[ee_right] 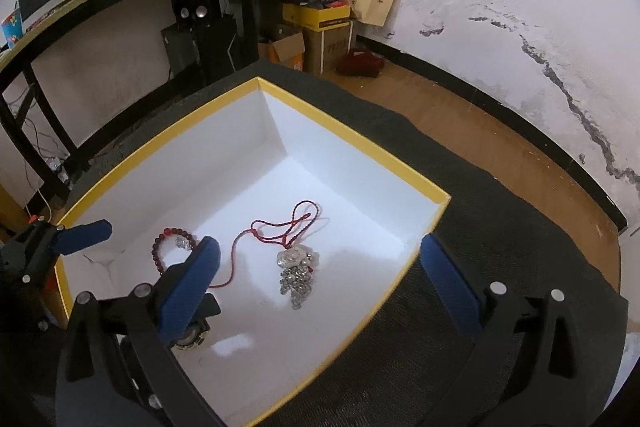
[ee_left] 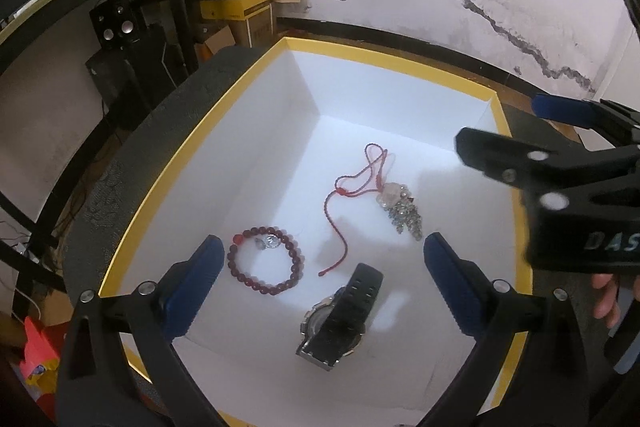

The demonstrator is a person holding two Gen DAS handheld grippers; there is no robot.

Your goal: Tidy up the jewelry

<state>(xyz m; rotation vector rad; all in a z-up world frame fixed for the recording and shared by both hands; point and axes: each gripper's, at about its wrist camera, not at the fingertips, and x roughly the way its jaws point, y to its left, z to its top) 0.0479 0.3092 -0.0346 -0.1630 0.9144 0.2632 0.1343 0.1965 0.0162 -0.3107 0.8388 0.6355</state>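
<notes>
Both grippers hang above the box [ee_left: 192,155], fingers spread and holding nothing: left gripper [ee_left: 324,281], right gripper [ee_right: 320,277]. Inside lie three pieces, apart: bracelet [ee_left: 266,261] at left, watch [ee_left: 340,319] nearest (strap up), necklace [ee_left: 394,205] farther right.

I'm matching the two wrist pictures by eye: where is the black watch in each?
Left wrist: black watch lies low in the centre, on the box floor between the open fingers.
Right wrist: lower left, mostly hidden behind the left finger; only its face shows.
Shared landmark: the red-cord pendant.
</notes>
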